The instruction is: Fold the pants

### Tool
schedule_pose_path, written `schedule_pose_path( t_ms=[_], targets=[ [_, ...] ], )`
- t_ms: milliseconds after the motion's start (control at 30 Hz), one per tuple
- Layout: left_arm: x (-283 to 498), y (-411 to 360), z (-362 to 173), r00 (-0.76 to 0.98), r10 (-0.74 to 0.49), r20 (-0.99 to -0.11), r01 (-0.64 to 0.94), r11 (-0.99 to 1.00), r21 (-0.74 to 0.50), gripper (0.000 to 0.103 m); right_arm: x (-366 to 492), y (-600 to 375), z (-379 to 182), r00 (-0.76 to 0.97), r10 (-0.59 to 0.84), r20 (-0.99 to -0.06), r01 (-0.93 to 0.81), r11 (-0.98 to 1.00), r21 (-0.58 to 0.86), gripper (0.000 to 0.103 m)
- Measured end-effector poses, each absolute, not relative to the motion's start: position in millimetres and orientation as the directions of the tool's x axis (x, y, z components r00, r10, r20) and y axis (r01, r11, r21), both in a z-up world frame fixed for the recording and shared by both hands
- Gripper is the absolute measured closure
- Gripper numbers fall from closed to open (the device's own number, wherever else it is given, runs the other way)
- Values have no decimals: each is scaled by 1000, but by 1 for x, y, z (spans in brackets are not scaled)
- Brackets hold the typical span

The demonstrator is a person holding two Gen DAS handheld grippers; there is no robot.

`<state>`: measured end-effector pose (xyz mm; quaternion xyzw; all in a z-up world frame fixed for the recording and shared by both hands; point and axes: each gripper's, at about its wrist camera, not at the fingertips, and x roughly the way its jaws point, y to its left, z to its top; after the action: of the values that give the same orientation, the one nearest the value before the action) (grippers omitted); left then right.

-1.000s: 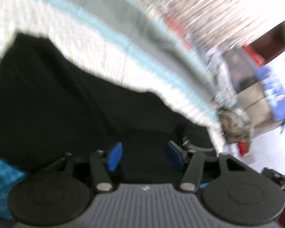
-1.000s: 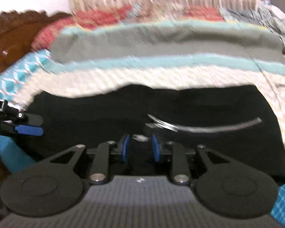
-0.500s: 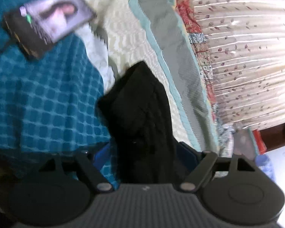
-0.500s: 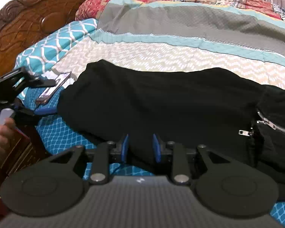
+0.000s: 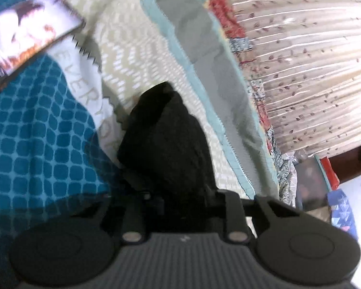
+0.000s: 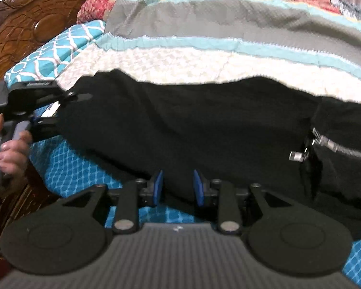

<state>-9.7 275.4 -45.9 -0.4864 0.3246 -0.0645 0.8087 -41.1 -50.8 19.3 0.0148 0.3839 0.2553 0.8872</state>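
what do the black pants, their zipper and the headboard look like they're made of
Black pants: matte, soft fabric, likely knit or fleece; it drapes and reflects no light. Zipper: shiny silver metal teeth and pull. Headboard: glossy, carved dark brown wood with visible grain.

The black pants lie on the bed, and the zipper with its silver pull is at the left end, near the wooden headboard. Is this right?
Not quite. The black pants do lie on the bed, but the zipper with its silver pull is at the right end, away from the wooden headboard. The right wrist view shows it.
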Motion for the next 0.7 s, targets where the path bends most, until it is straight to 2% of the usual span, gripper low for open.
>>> schedule_pose_path(
  t_ms=[100,200,300,333,433,500,567,600,633,667,700],
  targets=[
    [-21,257,-20,801,-367,-473,-164,625,-764,80,-28,-50,27,584,502,-638,-440,856,271,71],
    [-22,225,9,811,-314,-494,-93,765,-638,80,-8,-42,19,548,555,-626,-426,829,361,71],
    [-16,194,30,810,-309,-499,-18,837,-547,80,19,-22,-25,363,605,-709,-368,792,488,71],
    [-12,182,35,799,-322,-508,15,856,-517,79,23,-22,-41,343,607,-717,-326,793,515,75],
    [-10,139,51,785,-348,-513,134,903,-408,79,24,-50,-41,355,679,-642,-231,729,644,73],
    [-9,112,56,768,-375,-520,210,913,-349,79,18,-79,-32,426,684,-592,-187,707,683,71],
    [-6,80,56,738,-409,-538,283,910,-304,75,8,-109,-26,497,668,-554,-142,692,708,71],
    [-3,64,53,713,-430,-555,320,903,-288,70,3,-124,-23,527,655,-541,-122,689,715,71],
    [-1,48,48,677,-450,-582,359,892,-273,59,-4,-138,-22,555,637,-535,-107,693,713,71],
    [1,33,42,643,-466,-607,392,882,-263,54,-11,-150,-21,577,618,-535,-93,700,708,71],
    [2,23,37,610,-484,-627,419,869,-263,54,-17,-159,-22,593,601,-536,-77,705,705,71]
  ],
)
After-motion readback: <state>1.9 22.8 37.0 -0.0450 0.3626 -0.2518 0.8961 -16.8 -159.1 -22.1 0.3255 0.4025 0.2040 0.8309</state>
